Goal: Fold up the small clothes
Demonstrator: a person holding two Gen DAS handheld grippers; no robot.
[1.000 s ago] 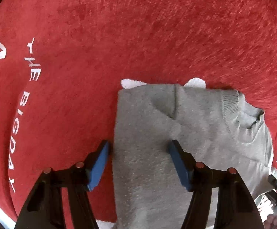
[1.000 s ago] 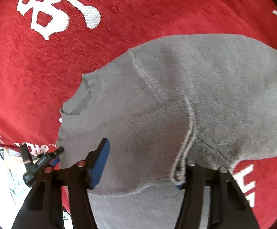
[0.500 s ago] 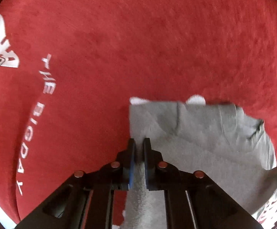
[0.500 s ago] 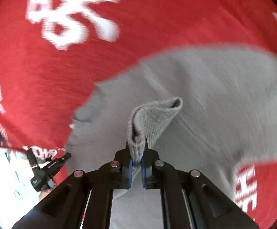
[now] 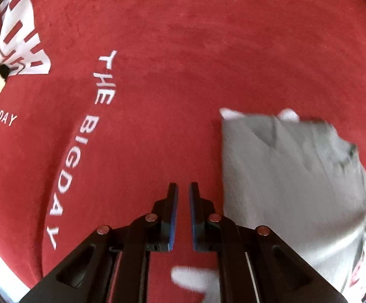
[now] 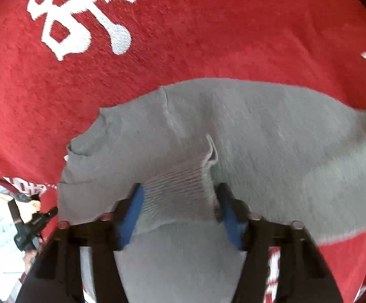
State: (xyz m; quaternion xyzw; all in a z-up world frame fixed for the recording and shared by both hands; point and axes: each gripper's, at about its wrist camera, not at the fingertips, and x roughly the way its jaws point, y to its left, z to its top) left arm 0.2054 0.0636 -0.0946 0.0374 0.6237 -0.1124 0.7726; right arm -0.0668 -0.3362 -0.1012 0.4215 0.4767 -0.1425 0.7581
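On my left wrist view, the left gripper (image 5: 181, 189) sits nearest, its blue-padded jaws drawn almost together with only a thin slit between them and nothing caught in that slit. Beneath the jaws lies bare red cloth (image 5: 183, 75). The grey sweater (image 5: 291, 176) lies just to the right of these jaws, apart from them, its straight left edge running away from me. Beyond the sweater's far edge two small white patches peek out. Farther left of the sweater, white lettering (image 5: 92, 131) curves across the red cloth, and at the far left rim a larger white print shows.

On my right wrist view, the right gripper (image 6: 180, 189) has its jaws spread; they have just been opening, and the sweater's ribbed cuff (image 6: 183, 184) lies between the two blue pads. The cuff looks slack rather than pinched, and whether a pad touches its side I cannot tell because of blur. The sleeve runs from the cuff back toward me under the gripper. Past the cuff, the grey sweater (image 6: 258, 131) spreads wide across the red cloth (image 6: 208, 38), with its neck opening (image 6: 79, 149) to the left. Beyond the sweater, large white characters (image 6: 81, 20) mark the cloth at upper left.
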